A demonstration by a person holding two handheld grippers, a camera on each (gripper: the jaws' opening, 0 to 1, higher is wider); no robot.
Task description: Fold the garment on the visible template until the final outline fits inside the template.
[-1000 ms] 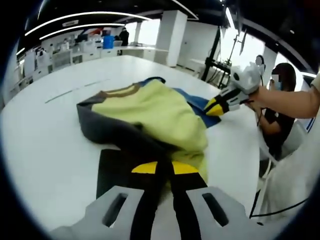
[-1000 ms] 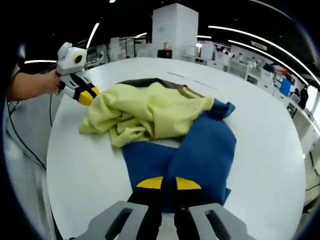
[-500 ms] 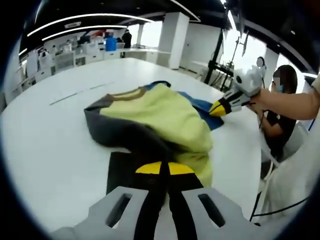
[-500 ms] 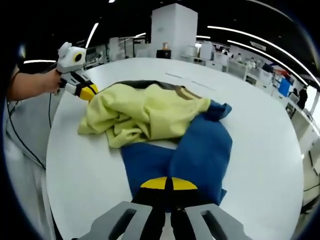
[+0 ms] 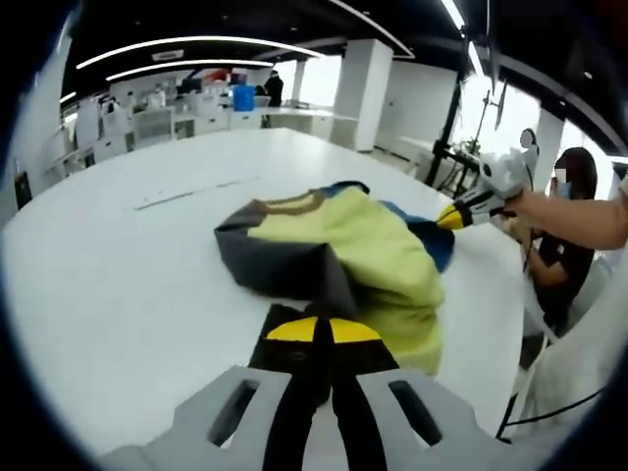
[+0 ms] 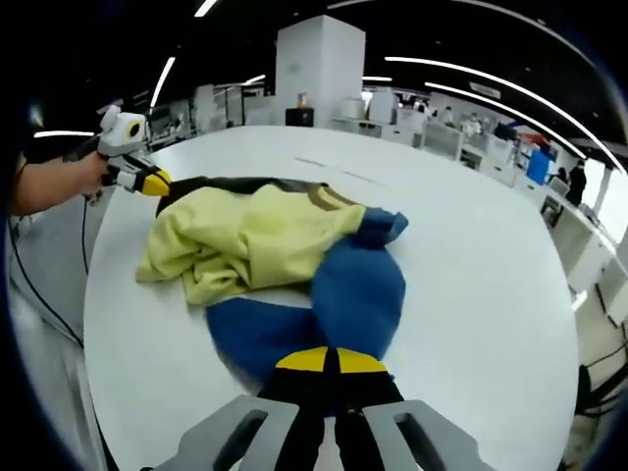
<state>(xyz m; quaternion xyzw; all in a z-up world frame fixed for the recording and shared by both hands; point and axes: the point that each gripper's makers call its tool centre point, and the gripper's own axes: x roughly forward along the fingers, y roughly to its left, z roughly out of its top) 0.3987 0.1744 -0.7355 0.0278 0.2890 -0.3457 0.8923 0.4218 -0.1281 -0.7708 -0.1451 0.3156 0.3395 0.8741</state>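
Vs 0.5 s ago: in the left gripper view the grey part of the garment (image 5: 339,255) has bunched up closer to centre frame, hiding the dark patch that lay in front of my left gripper (image 5: 314,331). My right gripper (image 5: 453,216) sits farther off, upper right. In the right gripper view the blue part has rounded into a lump just above my right gripper (image 6: 331,360); the left gripper (image 6: 152,183) has shifted toward upper left.

Both grippers: jaws pressed together, each pinching garment cloth – left on grey/black edge, right on blue edge.

Garment (image 6: 270,260) lies crumpled, yellow over blue and grey, mid-frame on the white counter (image 6: 471,265). No containers seen. Can't make out the template.
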